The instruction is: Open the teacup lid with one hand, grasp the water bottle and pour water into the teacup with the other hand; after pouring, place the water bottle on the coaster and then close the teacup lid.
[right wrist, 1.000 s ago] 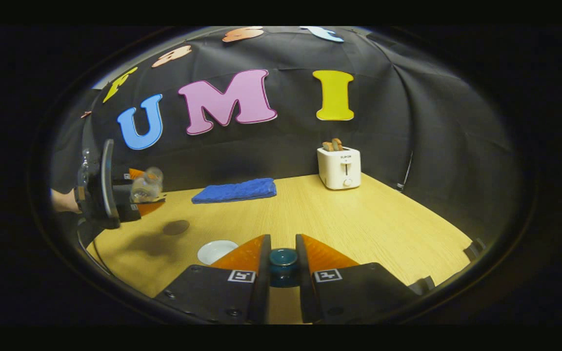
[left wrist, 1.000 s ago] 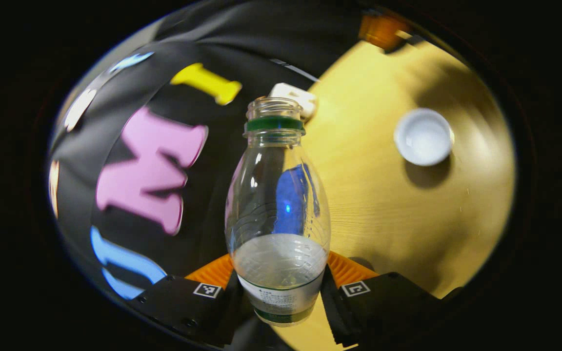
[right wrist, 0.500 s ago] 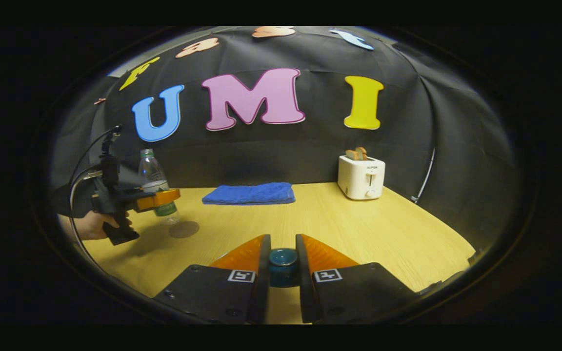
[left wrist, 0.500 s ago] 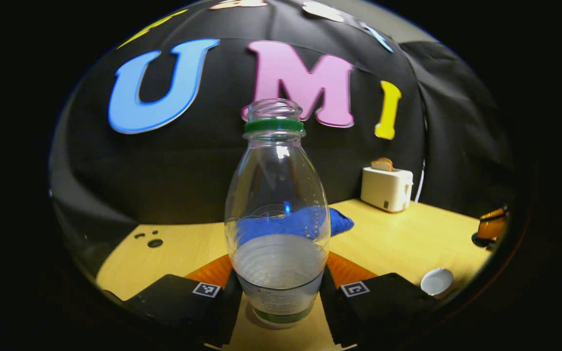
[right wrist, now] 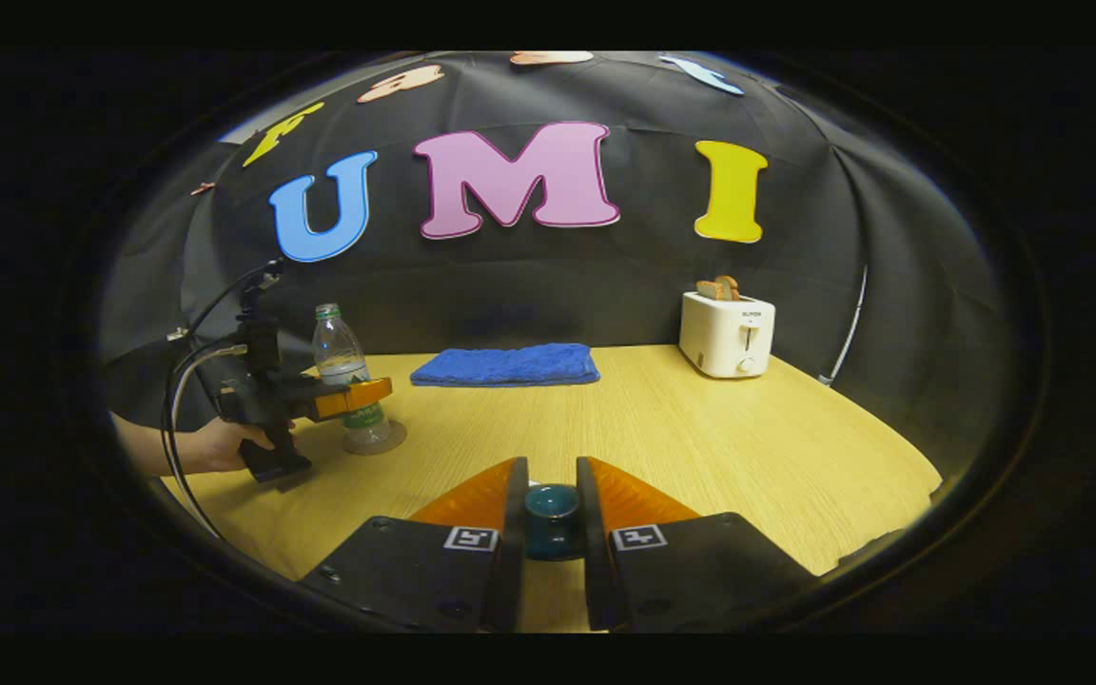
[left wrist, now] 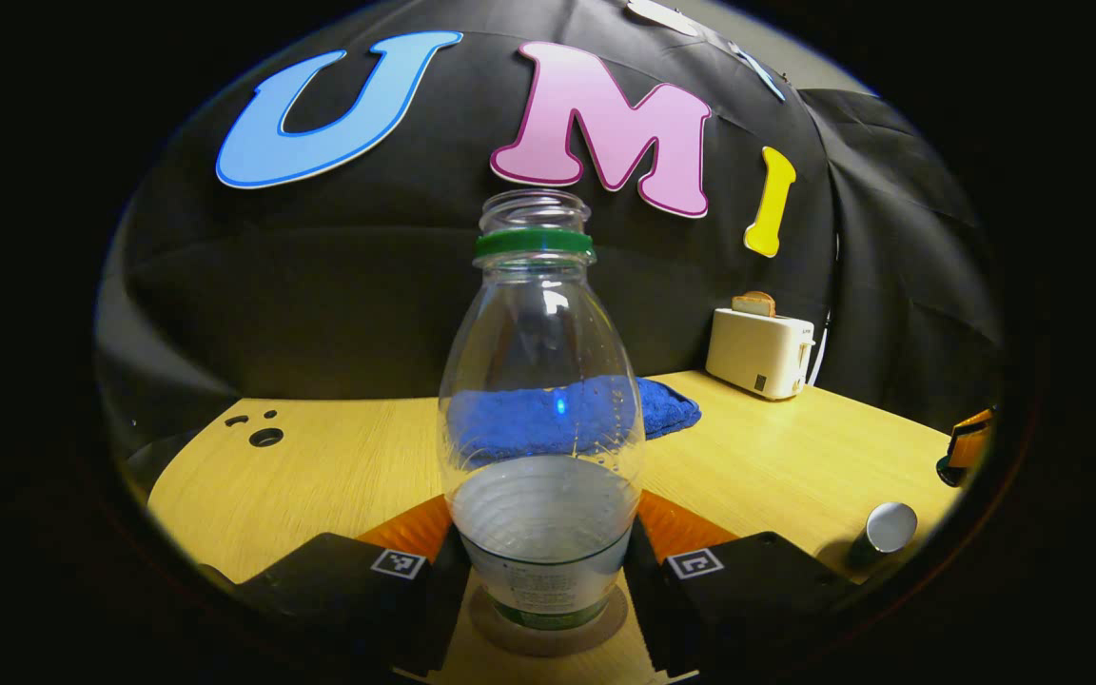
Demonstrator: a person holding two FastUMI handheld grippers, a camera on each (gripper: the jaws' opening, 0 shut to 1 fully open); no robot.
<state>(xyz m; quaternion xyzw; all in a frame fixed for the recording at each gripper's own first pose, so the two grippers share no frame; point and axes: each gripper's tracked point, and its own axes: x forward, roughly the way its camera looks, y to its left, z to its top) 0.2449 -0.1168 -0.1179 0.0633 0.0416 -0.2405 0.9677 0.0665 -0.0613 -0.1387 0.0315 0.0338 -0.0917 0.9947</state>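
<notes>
Blue towel point(right wrist: 506, 365) and white toaster point(right wrist: 727, 334) on table point(right wrist: 700, 438).

Each claw point(right wrist: 552, 495) has black blocks with small square black-and-white tags and round screws. The left claw point(right wrist: 358, 394) has a black handle, with thin cables looping off it.

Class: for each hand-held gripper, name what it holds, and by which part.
Left hand-held gripper: water bottle, gripped low on its body. Right hand-held gripper: teacup lid, gripped by its knob.
</notes>
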